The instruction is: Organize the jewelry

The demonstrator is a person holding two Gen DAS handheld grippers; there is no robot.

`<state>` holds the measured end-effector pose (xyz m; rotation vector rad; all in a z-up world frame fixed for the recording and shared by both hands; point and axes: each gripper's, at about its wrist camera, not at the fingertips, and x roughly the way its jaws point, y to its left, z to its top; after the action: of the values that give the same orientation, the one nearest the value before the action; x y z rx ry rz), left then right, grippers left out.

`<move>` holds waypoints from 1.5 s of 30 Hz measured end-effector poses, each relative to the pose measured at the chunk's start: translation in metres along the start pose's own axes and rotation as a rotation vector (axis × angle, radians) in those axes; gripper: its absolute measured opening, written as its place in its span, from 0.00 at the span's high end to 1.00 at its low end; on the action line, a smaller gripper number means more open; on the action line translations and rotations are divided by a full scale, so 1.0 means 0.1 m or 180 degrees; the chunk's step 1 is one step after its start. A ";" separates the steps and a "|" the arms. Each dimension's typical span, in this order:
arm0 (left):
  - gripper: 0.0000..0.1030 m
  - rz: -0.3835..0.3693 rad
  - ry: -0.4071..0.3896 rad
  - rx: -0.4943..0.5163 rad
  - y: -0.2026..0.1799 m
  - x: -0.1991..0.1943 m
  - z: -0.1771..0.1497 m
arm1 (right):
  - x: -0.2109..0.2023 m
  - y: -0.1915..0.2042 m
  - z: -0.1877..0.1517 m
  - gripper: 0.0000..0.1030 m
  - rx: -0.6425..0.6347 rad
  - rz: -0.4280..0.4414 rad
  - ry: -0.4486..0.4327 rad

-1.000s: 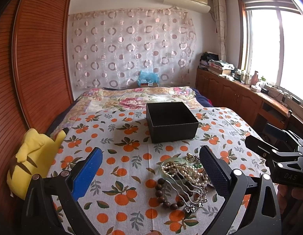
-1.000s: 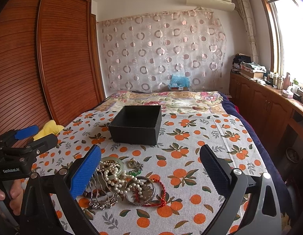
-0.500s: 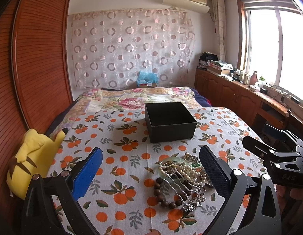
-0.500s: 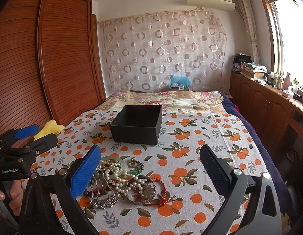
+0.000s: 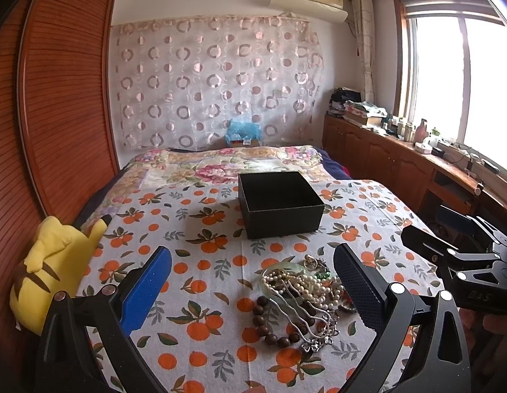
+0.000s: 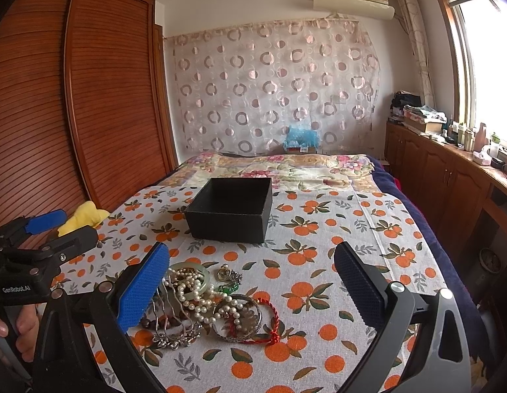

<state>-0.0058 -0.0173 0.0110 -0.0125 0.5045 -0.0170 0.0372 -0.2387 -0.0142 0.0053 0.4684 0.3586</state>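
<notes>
Change: over the last second I have drawn my left gripper (image 5: 253,281) back a little; box (image 5: 281,203) and jewelry (image 5: 302,298) sit slightly farther off in its view. Right view is almost unchanged. Nothing on the cloth has moved.
Left gripper: jaws wide, nothing between them, held above the cloth (image 5: 201,262) just left of the pile.
Right gripper (image 6: 251,281): jaws wide, holding nothing, over the pile's right part.
Jewelry: one tangled heap on the near cloth, not in the box. Pearl strand (image 6: 201,294), pale green bangle (image 6: 196,268), dark wooden beads (image 5: 269,322), silver hair comb (image 5: 305,317), red cord (image 6: 269,321).
Box: black, open-topped, upright, beyond the pile and apart from it; what shows of the inside looks bare.
Hidden: my left finger covers the pile's left edge in the right view; my right finger covers its right edge in the left view. Small pieces at the far edge are too tangled to name. Box floor is mostly out of sight.
Left view only: wooden beads in full, yellow plush (image 5: 53,268) whole at the left bed edge, my right gripper at far right.
Right view only: red cord, metal bangles (image 6: 240,321), my left gripper and fingers (image 6: 24,330) on its handle.
</notes>
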 end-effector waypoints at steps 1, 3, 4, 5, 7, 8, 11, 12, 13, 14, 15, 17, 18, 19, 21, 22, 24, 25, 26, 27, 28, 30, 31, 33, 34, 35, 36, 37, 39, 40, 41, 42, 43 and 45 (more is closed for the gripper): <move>0.07 0.0000 0.0003 0.0002 -0.02 0.00 0.00 | 0.00 -0.01 0.00 0.02 0.0002 0.0002 0.0002; 0.07 -0.0007 0.0007 0.0005 -0.03 0.00 -0.01 | -0.03 0.03 0.01 0.02 0.0003 0.0002 0.0005; 0.07 -0.0011 0.0015 0.0003 -0.05 0.01 -0.01 | -0.02 0.02 0.00 0.02 0.0001 0.0005 0.0003; 0.07 -0.0013 0.0025 0.0004 -0.06 0.01 -0.02 | -0.02 0.04 0.00 0.02 0.0001 0.0006 0.0007; 0.07 -0.0019 0.0054 0.0001 -0.09 0.03 -0.04 | -0.02 0.07 0.02 0.02 -0.0001 0.0006 0.0019; 0.07 -0.0026 0.0070 -0.0004 -0.06 0.02 -0.05 | -0.02 0.08 0.02 0.02 0.0001 0.0008 0.0029; 0.07 -0.0041 0.0156 -0.0018 -0.01 0.11 -0.10 | 0.01 -0.01 -0.06 0.02 0.0003 0.0022 0.0064; 0.07 -0.0048 0.0190 -0.0028 0.02 0.16 -0.12 | 0.02 -0.01 -0.06 0.02 0.0007 0.0020 0.0079; 0.07 -0.0054 0.0223 -0.0036 0.05 0.19 -0.14 | 0.04 -0.04 -0.08 0.02 0.0012 0.0025 0.0087; 0.07 -0.0056 0.0261 -0.0042 0.07 0.23 -0.16 | 0.05 -0.06 -0.09 0.02 0.0016 0.0027 0.0103; 0.07 -0.0063 0.0297 -0.0046 0.09 0.26 -0.18 | 0.07 -0.07 -0.11 0.02 0.0017 0.0029 0.0119; 0.07 -0.0087 0.0370 -0.0053 0.12 0.33 -0.23 | 0.11 -0.09 -0.15 0.02 0.0011 0.0031 0.0144; 0.07 -0.0108 0.0406 -0.0052 0.12 0.36 -0.25 | 0.13 -0.09 -0.17 0.02 0.0002 0.0038 0.0165; 0.07 -0.0133 0.0443 -0.0045 0.13 0.39 -0.27 | 0.14 -0.10 -0.19 0.02 -0.0006 0.0044 0.0181; 0.07 -0.0189 0.0510 -0.0037 0.15 0.46 -0.31 | 0.17 -0.11 -0.23 0.02 -0.0035 0.0047 0.0226; 0.07 -0.0232 0.0558 -0.0033 0.15 0.49 -0.33 | 0.19 -0.12 -0.26 0.02 -0.0049 0.0048 0.0251; 0.07 -0.0312 0.0647 -0.0037 0.14 0.56 -0.38 | 0.22 -0.14 -0.31 0.02 -0.0065 0.0054 0.0295; 0.07 -0.0350 0.0684 -0.0048 0.14 0.60 -0.39 | 0.23 -0.15 -0.33 0.02 -0.0073 0.0053 0.0324; 0.07 -0.0408 0.0733 -0.0073 0.13 0.64 -0.41 | 0.24 -0.16 -0.35 0.02 -0.0077 0.0049 0.0340; 0.07 -0.0446 0.0765 -0.0084 0.13 0.67 -0.42 | 0.26 -0.17 -0.38 0.02 -0.0084 0.0046 0.0370; 0.07 -0.0473 0.0788 -0.0082 0.11 0.69 -0.43 | 0.27 -0.18 -0.40 0.02 -0.0090 0.0044 0.0393; 0.07 -0.0505 0.0804 -0.0027 0.07 0.74 -0.44 | 0.30 -0.21 -0.45 0.02 -0.0093 0.0041 0.0444; 0.07 -0.0533 0.0817 -0.0010 0.06 0.76 -0.44 | 0.31 -0.22 -0.47 0.02 -0.0094 0.0040 0.0467; 0.07 -0.0595 0.0850 -0.0018 0.04 0.80 -0.45 | 0.33 -0.24 -0.50 0.02 -0.0097 0.0040 0.0510; 0.07 -0.0632 0.0869 -0.0027 0.03 0.82 -0.46 | 0.34 -0.24 -0.52 0.02 -0.0100 0.0038 0.0522; 0.08 -0.0649 0.0883 -0.0028 0.02 0.84 -0.46 | 0.35 -0.25 -0.53 0.02 -0.0104 0.0036 0.0537; 0.13 -0.0666 0.0894 -0.0030 0.02 0.84 -0.47 | 0.36 -0.25 -0.54 0.02 -0.0107 0.0036 0.0549; 0.18 -0.0689 0.0914 -0.0033 0.01 0.86 -0.47 | 0.37 -0.26 -0.55 0.02 -0.0109 0.0034 0.0559; 0.24 -0.0736 0.0963 -0.0055 0.00 0.90 -0.48 | 0.37 -0.27 -0.56 0.02 -0.0108 0.0030 0.0573; 0.28 -0.0766 0.0983 -0.0069 0.00 0.92 -0.48 | 0.38 -0.27 -0.56 0.02 -0.0107 0.0030 0.0576; 0.30 -0.0780 0.0993 -0.0077 0.00 0.93 -0.48 | 0.38 -0.28 -0.57 0.02 -0.0106 0.0031 0.0577; 0.32 -0.0797 0.0997 -0.0086 0.00 0.94 -0.49 | 0.38 -0.29 -0.57 0.02 -0.0104 0.0030 0.0576; 0.36 -0.0812 0.1000 -0.0098 0.00 0.95 -0.49 | 0.38 -0.29 -0.57 0.02 -0.0103 0.0029 0.0582; 0.44 -0.0857 0.1020 -0.0142 0.00 0.98 -0.49 | 0.38 -0.29 -0.57 0.02 -0.0105 0.0030 0.0583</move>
<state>0.0566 -0.0195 -0.0790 -0.1229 0.8206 -0.2748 0.0536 -0.2572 -0.0841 -0.0577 0.6437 0.3777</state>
